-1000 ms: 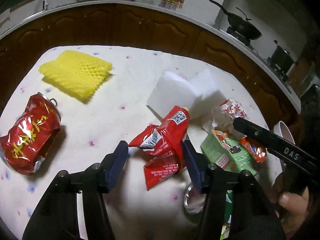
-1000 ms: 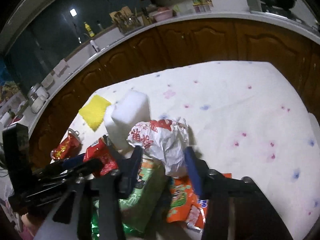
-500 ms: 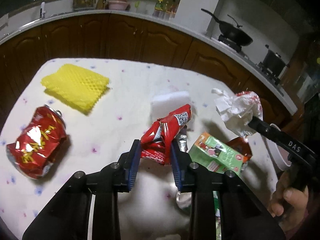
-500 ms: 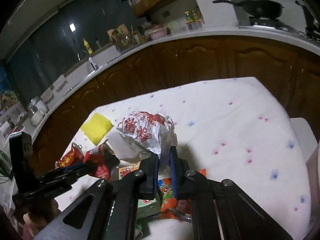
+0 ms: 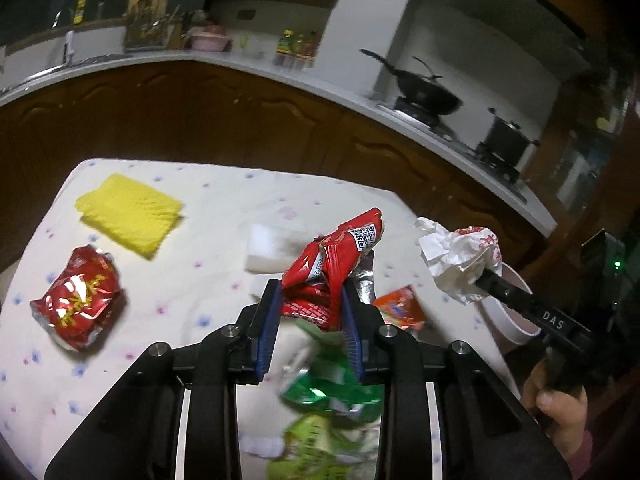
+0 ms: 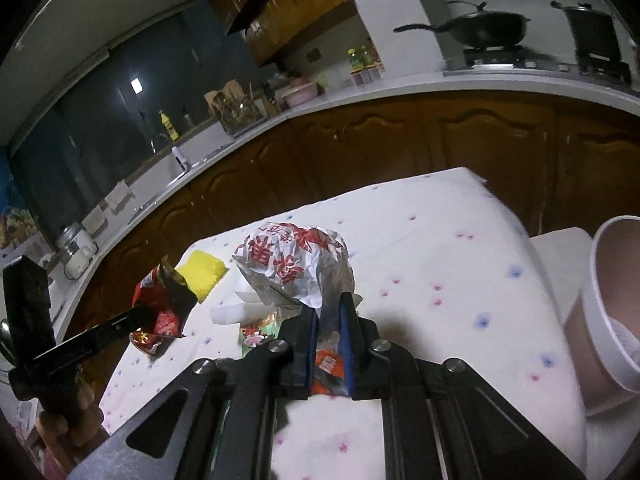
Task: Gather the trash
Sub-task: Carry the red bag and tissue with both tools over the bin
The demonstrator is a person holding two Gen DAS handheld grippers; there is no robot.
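My left gripper (image 5: 310,300) is shut on a crumpled red snack wrapper (image 5: 334,264) with a QR code, held above the white flowered tablecloth (image 5: 224,200). The right gripper (image 6: 329,308) is shut on a crumpled white paper wrapper (image 6: 294,266) with red characters, also lifted off the table. From the left wrist view the paper wrapper (image 5: 460,256) hangs at the right, off the other gripper's tip. In the right wrist view the red wrapper (image 6: 160,300) shows at the left. A pale bin (image 6: 608,304) stands beside the table at the right.
On the cloth lie a crushed red can (image 5: 78,296), a yellow foam net (image 5: 128,212), a white foam block (image 5: 272,248), an orange packet (image 5: 400,308) and green packaging (image 5: 332,396). Dark wood kitchen cabinets (image 5: 240,112) with a wok (image 5: 424,96) curve behind.
Both grippers closed on their wrappers and lifted them off the table. The left one raised the red wrapper; the right one raised the white paper wrapper and swung right, bringing the bin into view.
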